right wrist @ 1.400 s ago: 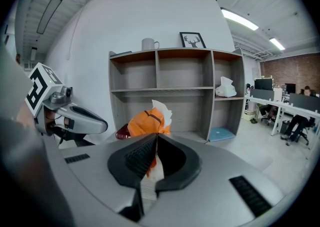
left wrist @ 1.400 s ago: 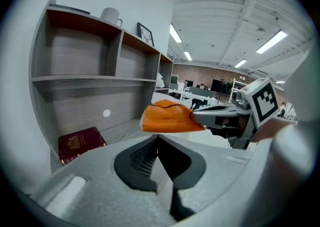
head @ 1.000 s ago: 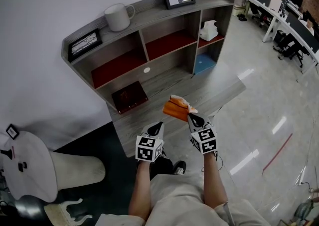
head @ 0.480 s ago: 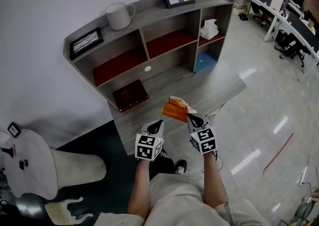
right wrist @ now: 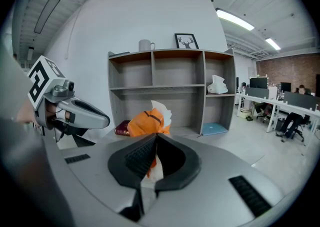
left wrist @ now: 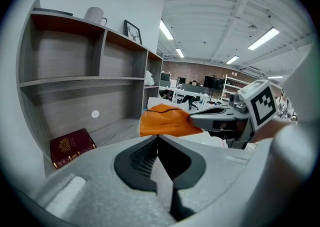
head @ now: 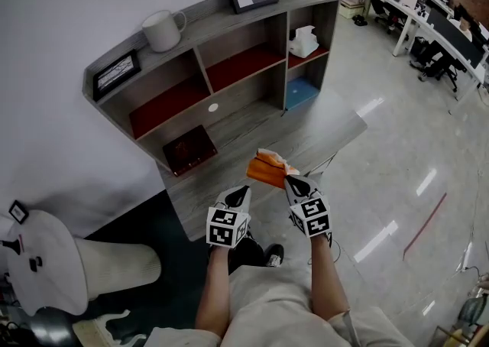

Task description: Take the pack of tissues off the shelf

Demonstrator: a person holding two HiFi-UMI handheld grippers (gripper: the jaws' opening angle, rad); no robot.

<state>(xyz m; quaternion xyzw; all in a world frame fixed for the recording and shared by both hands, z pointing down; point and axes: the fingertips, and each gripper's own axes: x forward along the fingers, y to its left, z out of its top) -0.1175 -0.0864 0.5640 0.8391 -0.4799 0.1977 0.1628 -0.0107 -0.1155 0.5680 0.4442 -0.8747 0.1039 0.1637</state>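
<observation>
Fingers (right wrist: 133,161) of the right gripper (head: 293,180) stay pinched on the orange pack of tissues (head: 267,169), held in the air near the person. Just left of it, the left gripper (head: 242,192) is closed on nothing. The shelf unit (head: 229,11) has drifted slightly left and farther. The pack is off it, probably being carried away.

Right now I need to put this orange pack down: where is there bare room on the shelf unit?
Bare: the desk top right of the red book, plus the red-floored left cubby and middle cubby. Crowded: the right-hand column, a white object above a blue item.
</observation>
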